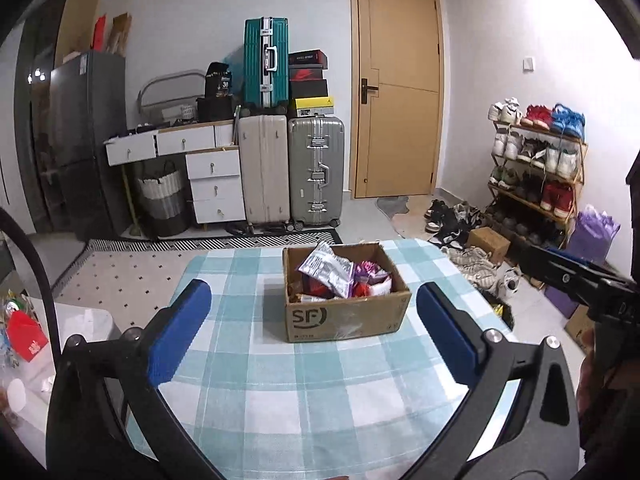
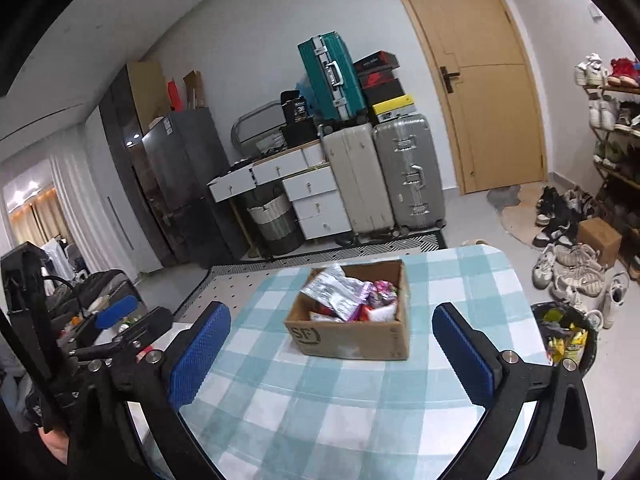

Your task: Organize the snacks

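1. I count one cardboard box (image 1: pixel 346 312), open-topped, on the checked tablecloth (image 1: pixel 320 400), toward its far end
2. The box holds a heap of snack packets (image 1: pixel 340 276); the count is not readable
3. I see the left gripper (image 1: pixel 314 328) spread fully wide, empty, touching nothing
4. I see the right gripper (image 2: pixel 332 348) equally wide, empty, short of the box
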`<state>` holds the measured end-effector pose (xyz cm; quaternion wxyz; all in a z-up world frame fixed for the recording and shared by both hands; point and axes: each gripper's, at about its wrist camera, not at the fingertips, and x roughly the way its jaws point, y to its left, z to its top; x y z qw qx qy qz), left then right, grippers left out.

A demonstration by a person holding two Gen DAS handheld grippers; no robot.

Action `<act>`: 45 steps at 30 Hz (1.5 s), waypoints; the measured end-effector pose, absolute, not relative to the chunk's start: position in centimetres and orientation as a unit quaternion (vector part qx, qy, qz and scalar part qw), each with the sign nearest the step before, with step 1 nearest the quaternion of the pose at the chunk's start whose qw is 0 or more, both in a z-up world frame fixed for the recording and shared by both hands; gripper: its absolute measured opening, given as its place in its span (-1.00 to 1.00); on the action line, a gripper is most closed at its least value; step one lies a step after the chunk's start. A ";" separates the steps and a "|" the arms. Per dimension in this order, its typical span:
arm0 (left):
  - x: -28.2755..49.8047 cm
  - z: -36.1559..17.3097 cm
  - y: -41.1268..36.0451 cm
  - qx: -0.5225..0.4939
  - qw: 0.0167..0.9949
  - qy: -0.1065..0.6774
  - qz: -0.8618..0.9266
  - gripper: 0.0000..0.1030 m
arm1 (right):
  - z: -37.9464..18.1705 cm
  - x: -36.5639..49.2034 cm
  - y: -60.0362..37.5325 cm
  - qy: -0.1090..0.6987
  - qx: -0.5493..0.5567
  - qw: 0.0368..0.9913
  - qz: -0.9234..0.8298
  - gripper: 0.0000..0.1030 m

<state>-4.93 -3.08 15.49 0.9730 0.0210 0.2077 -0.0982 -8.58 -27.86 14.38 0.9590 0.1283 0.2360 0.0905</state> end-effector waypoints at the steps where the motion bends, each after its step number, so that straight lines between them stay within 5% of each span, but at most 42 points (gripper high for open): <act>1: -5.5 14.9 -3.1 0.023 0.974 0.203 -0.099 0.99 | 13.8 -9.1 -28.0 0.231 0.124 0.961 0.085 0.99; 23: -3.2 2.6 1.1 -0.034 0.969 0.236 -0.067 0.99 | 4.3 -12.6 -27.4 0.192 0.087 0.974 0.080 0.99; 45: -3.4 1.4 1.0 -0.004 0.976 0.212 -0.058 0.99 | 3.2 -13.0 -26.3 0.185 0.065 0.977 0.088 0.99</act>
